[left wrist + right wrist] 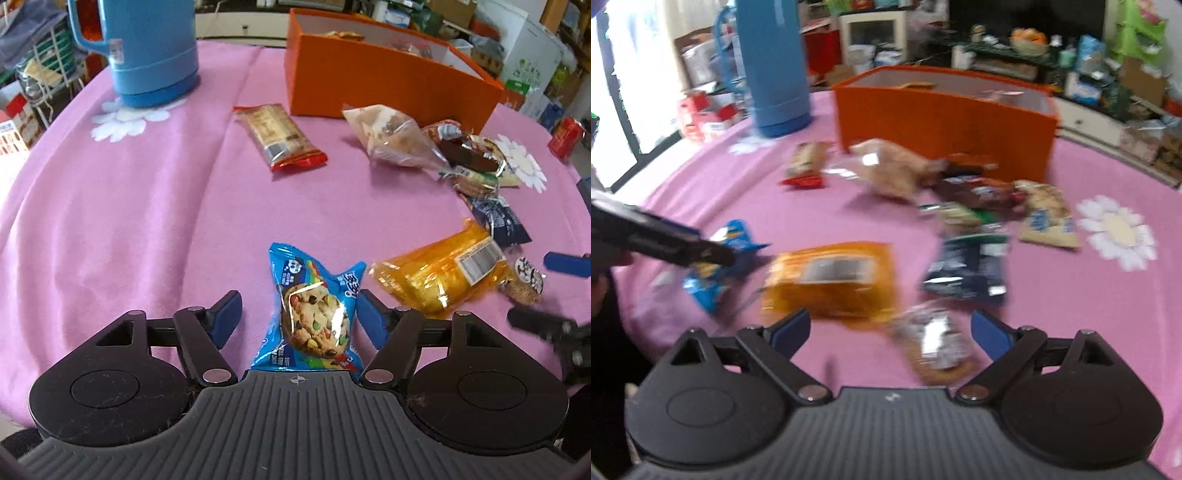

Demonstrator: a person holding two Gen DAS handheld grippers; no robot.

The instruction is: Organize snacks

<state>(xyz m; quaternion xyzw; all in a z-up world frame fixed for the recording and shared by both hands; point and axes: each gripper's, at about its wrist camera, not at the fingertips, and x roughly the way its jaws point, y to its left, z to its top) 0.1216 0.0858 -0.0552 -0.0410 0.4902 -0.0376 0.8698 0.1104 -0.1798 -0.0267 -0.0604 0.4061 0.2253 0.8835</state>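
- My left gripper (pixel 297 306) is about half open. The blue cookie pack (pixel 314 314) sits between its fingers, right pad looks to touch the wrapper, left pad clear of it, so no grip.
- From the right wrist view the left gripper (pixel 713 254) comes in at 9 o'clock over that same cookie pack (pixel 716 273).
- Thermos (pixel 147 51) stands at 11 o'clock on the pink cloth (pixel 129 221).
- Red-ended biscuit bar (pixel 280 136) lies at 12 o'clock, well apart from the cookie pack.
- Orange box (pixel 369 74) at 1 o'clock, open top, a few snacks inside, too small to name.
- Clear bag (pixel 391 133) just in front of the box, touching a brown pack (pixel 469 151).
- Orange pack (pixel 443 273) at 3 o'clock, just beside the cookie pack; dark blue pack (pixel 498 219) past it.
- My right gripper (pixel 890 328) is wide open, holding nothing. A small clear-wrapped cookie (pixel 934 343) lies on the cloth between its fingers, nearer the right one; view is blurred, contact unclear.
- Orange pack (pixel 831 280) at 12 o'clock from the right gripper, dark blue pack (pixel 967 266) at 1 o'clock.
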